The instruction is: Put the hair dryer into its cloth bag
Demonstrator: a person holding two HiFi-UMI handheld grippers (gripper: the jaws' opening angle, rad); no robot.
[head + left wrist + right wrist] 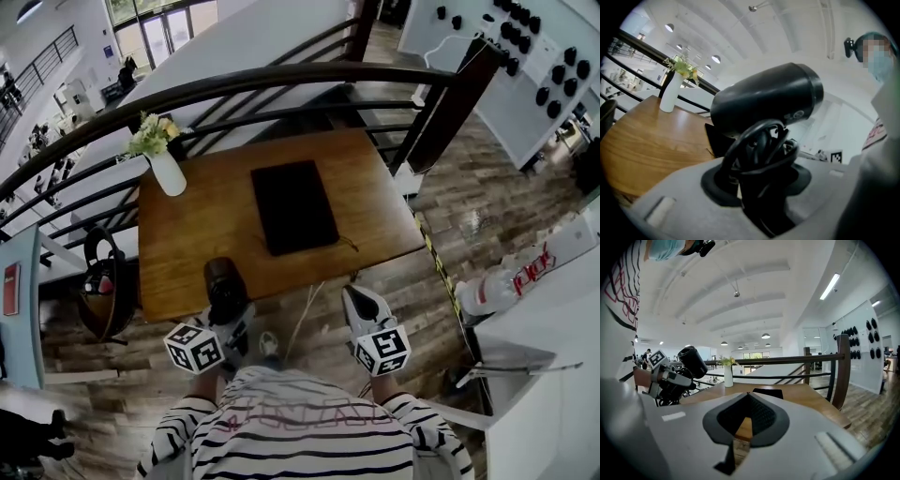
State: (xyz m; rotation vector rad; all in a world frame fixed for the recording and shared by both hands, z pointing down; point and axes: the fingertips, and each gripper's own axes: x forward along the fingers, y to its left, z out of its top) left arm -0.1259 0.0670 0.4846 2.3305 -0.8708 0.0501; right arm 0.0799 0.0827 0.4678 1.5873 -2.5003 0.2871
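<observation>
A flat black cloth bag [293,206] lies in the middle of the wooden table [187,244]. My left gripper [225,314] hovers at the table's near edge, shut on the black hair dryer [225,281]. In the left gripper view the hair dryer [768,98] fills the frame. Its folded handle and coiled cord sit clamped in the left gripper [761,161], and a corner of the bag [715,138] shows behind. My right gripper [363,302] floats just off the table's near edge, shut and empty. The right gripper [747,397] points toward the bag [768,393], with the hair dryer [691,361] off to its left.
A white vase with flowers [167,171] stands at the table's far left corner. A black railing [281,80] runs behind the table. A dark chair [101,281] with items on it sits left of the table. A white counter [553,319] with a bottle [492,291] stands at the right.
</observation>
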